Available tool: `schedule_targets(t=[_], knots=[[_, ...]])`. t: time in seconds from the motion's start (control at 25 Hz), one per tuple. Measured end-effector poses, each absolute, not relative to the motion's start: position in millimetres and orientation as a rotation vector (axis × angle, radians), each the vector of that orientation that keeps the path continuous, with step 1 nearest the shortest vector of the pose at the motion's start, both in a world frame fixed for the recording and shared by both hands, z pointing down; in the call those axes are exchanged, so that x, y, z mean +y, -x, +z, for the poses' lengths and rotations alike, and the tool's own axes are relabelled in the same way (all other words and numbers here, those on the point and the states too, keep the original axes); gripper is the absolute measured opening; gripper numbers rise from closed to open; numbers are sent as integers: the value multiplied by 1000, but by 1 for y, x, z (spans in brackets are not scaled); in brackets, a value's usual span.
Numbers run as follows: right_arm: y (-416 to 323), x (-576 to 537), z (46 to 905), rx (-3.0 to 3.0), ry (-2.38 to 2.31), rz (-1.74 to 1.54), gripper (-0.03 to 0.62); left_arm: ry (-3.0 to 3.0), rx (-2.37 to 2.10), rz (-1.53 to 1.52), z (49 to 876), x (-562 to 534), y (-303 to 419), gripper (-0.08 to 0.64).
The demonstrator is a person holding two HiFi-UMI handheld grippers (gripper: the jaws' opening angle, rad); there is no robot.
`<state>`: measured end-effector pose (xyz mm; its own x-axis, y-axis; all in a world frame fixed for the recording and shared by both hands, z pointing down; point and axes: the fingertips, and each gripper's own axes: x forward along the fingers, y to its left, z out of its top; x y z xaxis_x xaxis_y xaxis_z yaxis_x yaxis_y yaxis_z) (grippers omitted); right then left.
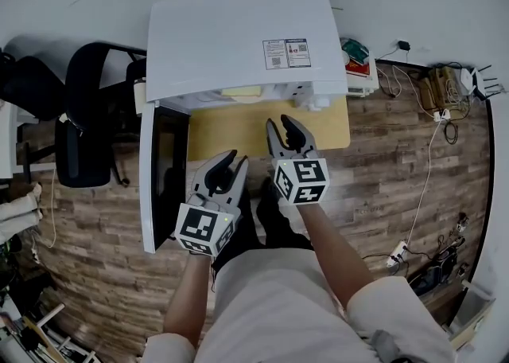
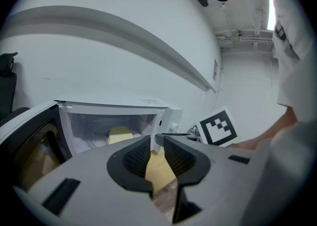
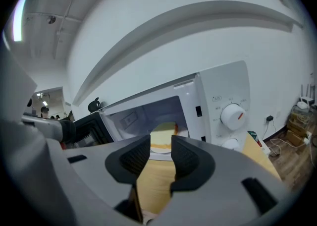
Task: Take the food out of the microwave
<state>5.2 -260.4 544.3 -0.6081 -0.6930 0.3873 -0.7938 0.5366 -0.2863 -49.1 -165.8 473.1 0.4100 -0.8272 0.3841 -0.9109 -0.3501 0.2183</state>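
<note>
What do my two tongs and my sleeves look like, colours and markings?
Both the left tongs and the right tongs have smooth light grey bodies, with black ribbed pads inside the tips. Each carries a marker cube printed with black-and-white squares. No cables show on either. The person wears a pale top with short sleeves.

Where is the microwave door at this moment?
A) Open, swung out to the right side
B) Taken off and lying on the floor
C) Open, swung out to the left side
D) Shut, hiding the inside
C: the door stands swung out at the left side of the microwave, and the pale yellow food shows inside the open chamber.
</note>
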Motion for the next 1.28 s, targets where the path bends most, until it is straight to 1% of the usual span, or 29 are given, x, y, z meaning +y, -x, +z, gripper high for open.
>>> schedule_targets(t=[0.16,0.68,1.28], knots=[[-2,-273,555,-2537,-1340,756,117,-2287,-1463,294,477,-172,56,72],[7,-305,601,-2436,-1553,1277,118,-2318,-1385,353,480,-189,84,72],[12,-335,640,-2315,-1725,1550,118,-2336,-1305,377,490,-196,101,72]])
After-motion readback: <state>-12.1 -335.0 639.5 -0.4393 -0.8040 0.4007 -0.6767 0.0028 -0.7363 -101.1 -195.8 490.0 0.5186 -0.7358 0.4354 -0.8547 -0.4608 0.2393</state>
